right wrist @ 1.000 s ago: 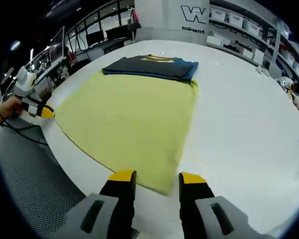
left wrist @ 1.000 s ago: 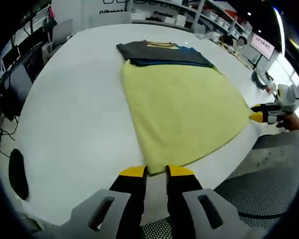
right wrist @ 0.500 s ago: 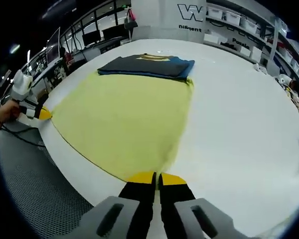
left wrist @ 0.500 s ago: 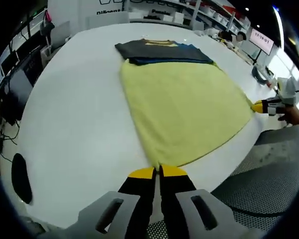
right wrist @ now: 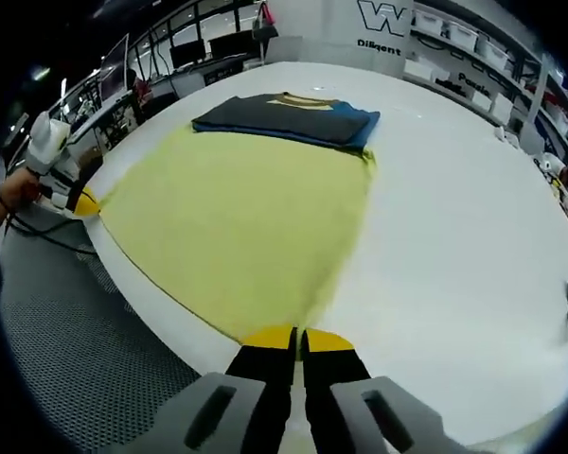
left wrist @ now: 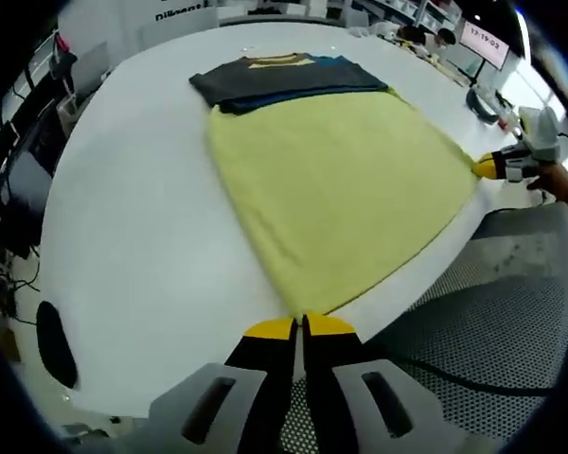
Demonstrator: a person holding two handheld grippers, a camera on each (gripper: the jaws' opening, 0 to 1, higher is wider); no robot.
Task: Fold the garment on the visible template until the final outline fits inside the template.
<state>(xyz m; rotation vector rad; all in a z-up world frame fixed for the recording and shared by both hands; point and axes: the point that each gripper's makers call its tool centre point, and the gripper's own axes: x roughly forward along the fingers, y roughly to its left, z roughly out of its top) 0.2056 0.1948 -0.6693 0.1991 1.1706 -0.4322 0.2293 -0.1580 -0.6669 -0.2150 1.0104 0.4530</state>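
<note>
In the left gripper view, our left gripper [left wrist: 299, 326] has its fingers clenched on the near corner of the yellow garment [left wrist: 346, 184], at the edge of the white desk [left wrist: 133, 218]. In the right gripper view, our right gripper [right wrist: 297, 336] pinches the garment's other near corner the same way. The yellow cloth spreads flat away from us across the desk. At its far end lies a folded dark garment [right wrist: 289, 118], touching it.
</note>
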